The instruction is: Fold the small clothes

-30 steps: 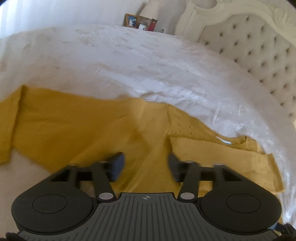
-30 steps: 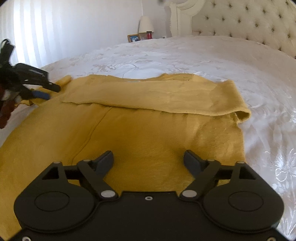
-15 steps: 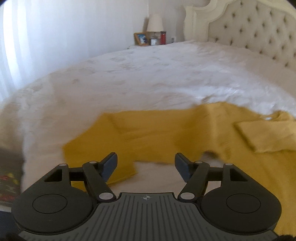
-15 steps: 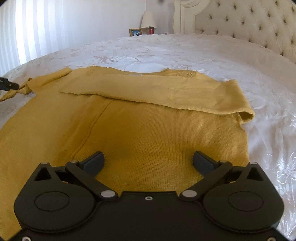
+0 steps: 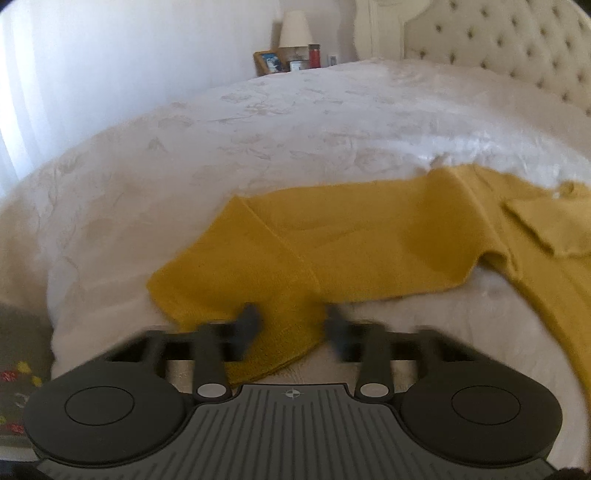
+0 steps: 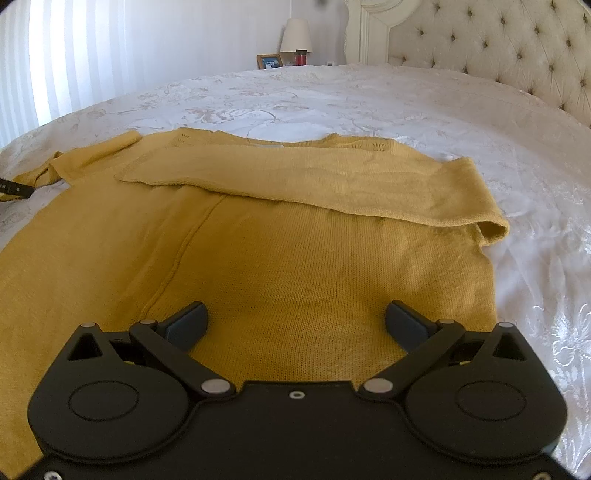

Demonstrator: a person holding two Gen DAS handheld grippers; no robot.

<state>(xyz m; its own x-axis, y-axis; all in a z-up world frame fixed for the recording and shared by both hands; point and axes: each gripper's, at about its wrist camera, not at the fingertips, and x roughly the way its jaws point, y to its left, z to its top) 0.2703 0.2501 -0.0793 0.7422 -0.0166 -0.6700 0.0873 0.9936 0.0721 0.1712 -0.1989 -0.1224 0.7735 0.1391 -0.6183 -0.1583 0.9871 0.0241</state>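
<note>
A mustard-yellow knit sweater (image 6: 295, 240) lies flat on the white bedspread (image 6: 369, 99). Its right sleeve (image 6: 314, 177) is folded across the chest. The left sleeve (image 5: 351, 240) stretches out sideways, its cuff (image 5: 236, 284) toward me. My left gripper (image 5: 291, 326) sits low at that cuff, its blurred jaws closing with the cuff's edge between them and a gap still showing. A black tip of it shows in the right wrist view (image 6: 16, 188). My right gripper (image 6: 295, 321) hovers over the sweater's lower body, open wide, with nothing between its fingers.
A tufted headboard (image 6: 498, 55) rises at the back right. A nightstand with a lamp (image 6: 295, 35), a photo frame and a red jar stands behind the bed. The bed's left edge drops to a dark patterned rug (image 5: 18, 369). White curtains (image 6: 74, 55) hang at the left.
My left gripper swung left from the sweater's body to the outstretched sleeve's cuff, opened wider, then began closing around the cuff. My right gripper opened a little more and stayed in place.
</note>
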